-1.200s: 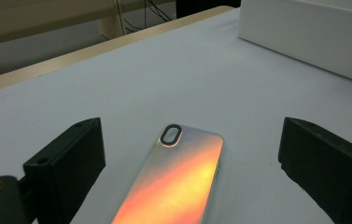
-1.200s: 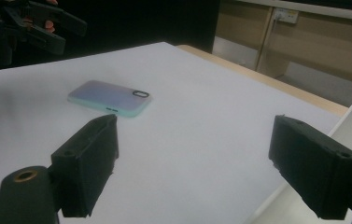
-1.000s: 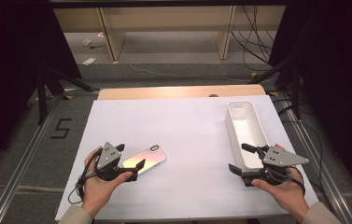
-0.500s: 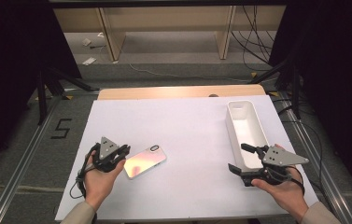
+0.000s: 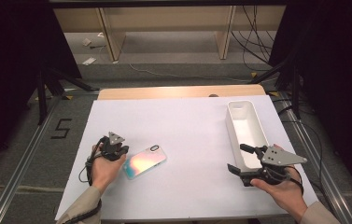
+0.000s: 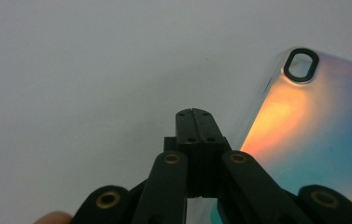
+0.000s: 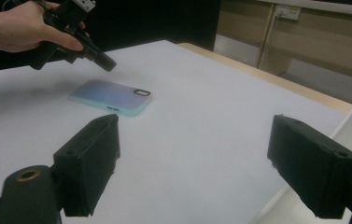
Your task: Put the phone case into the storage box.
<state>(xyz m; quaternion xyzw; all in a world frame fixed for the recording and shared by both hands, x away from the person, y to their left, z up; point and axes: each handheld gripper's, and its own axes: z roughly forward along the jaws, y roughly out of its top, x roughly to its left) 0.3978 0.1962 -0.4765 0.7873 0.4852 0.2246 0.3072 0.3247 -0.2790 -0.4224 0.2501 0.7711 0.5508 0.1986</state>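
Left gripper [image 5: 116,148], jaws pressed together, beside an iridescent phone case [image 5: 144,161] flat on the worktop [image 5: 187,126]: light, thin, slick, probably best pinched across its long edges; right gripper [image 5: 244,161] jaws spread

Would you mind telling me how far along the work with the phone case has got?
Nothing looks finished: the phone case lies flat on the white table, apart from the white bin. In hand: the left gripper, jaws shut, sits beside the case's edge, holding nothing. The right gripper waits open near the bin. Gripping and moving the case probably remain.
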